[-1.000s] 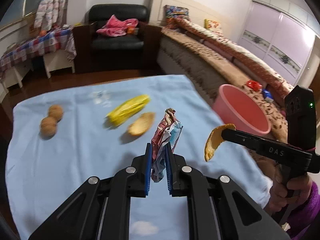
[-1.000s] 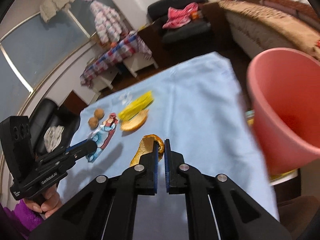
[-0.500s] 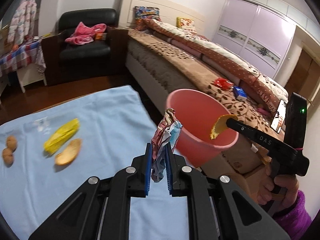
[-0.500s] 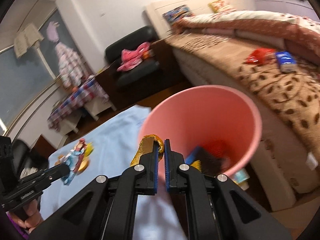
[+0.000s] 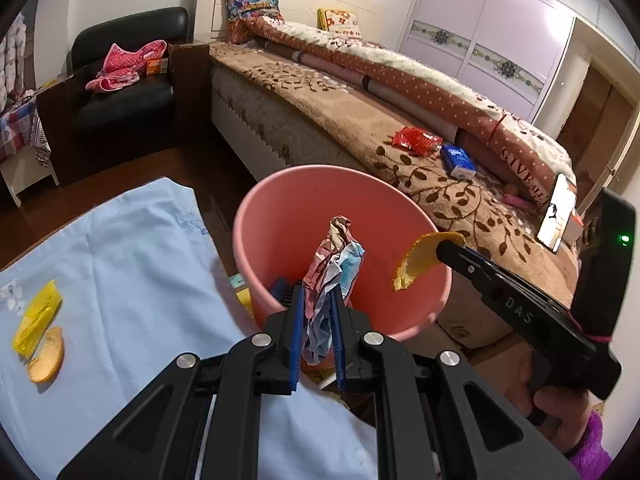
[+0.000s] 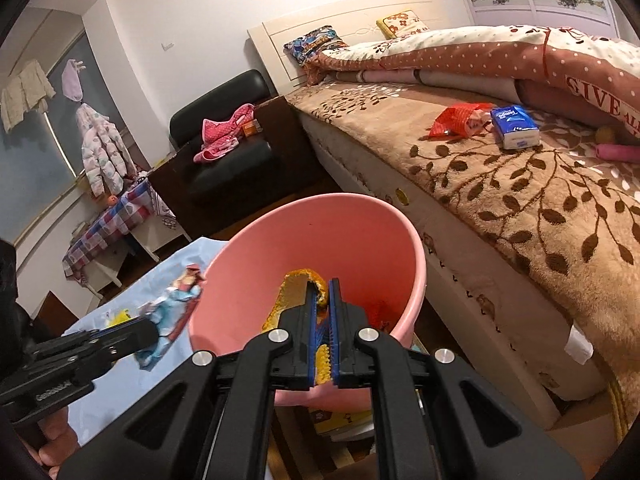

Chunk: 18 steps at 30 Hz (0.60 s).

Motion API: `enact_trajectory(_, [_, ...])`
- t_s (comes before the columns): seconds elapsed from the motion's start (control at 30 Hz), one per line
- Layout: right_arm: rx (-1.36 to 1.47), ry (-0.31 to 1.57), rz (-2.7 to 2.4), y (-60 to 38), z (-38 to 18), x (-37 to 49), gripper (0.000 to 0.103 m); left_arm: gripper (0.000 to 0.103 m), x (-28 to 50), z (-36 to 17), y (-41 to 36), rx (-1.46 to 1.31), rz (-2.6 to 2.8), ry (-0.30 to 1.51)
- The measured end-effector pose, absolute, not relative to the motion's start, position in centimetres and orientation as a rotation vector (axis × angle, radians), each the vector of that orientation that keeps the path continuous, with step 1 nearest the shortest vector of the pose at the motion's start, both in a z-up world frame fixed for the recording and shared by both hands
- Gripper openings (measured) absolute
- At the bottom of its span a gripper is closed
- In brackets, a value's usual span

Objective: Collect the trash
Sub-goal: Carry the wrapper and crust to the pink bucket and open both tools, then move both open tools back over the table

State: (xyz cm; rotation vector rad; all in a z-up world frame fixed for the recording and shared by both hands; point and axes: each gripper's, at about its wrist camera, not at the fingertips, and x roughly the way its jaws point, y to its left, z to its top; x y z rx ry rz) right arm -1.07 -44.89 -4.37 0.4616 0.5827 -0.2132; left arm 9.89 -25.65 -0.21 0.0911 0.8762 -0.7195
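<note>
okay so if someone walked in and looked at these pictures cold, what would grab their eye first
The pink bucket in the middle, beside the blue-clothed table. Over its mouth hang two black tools: the left tool is shut on a crumpled wrapper, and the right tool is shut on an orange peel. Behind runs a long bed with a brown leaf-patterned blanket.

A pink bucket, a light blue desk cloth, a yellow wrapper, an orange peel, and a brown leaf-patterned bed blanket.
</note>
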Motion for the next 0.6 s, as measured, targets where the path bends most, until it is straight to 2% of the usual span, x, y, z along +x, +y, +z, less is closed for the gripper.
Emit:
enact_trajectory(0.2, [0.434, 0.573, -0.223, -44.8, -4.2, -0.7, 0.006, 0.015, 10.8, -1.3, -27.5, 0.106, -0.7, 0.907])
enact_trajectory(0.27, [0.434, 0.576, -0.218, -44.9, -4.2, -0.5, 0.006, 0.022, 10.8, -1.4, -27.7, 0.107, -0.691, 0.902])
enact_trajectory(0.33, [0.434, 0.588, -0.223, -45.0, -4.3, -0.2, 0.007, 0.034, 10.9, -1.4, -27.8, 0.099, -0.692, 0.905])
enact_trajectory(0.37, [0.438, 0.598, -0.227, -45.1, -4.4, -0.1, 0.008, 0.038, 10.8, -1.4, -27.7, 0.091, -0.695, 0.906])
enact_trajectory(0.43, [0.453, 0.607, -0.231, -45.4, -4.6, -0.1, 0.024, 0.038, 10.7, -1.3, -27.5, 0.086, -0.7, 0.902])
enact_trajectory(0.47, [0.46, 0.606, -0.233, -45.6, -4.7, -0.2, 0.027, 0.038, 10.6, -1.2, -27.4, 0.09, -0.699, 0.901])
enact_trajectory(0.6, [0.451, 0.6, -0.231, -45.5, -4.5, -0.5, 0.029, 0.038, 10.0, -1.0, -26.8, 0.087, -0.7, 0.887])
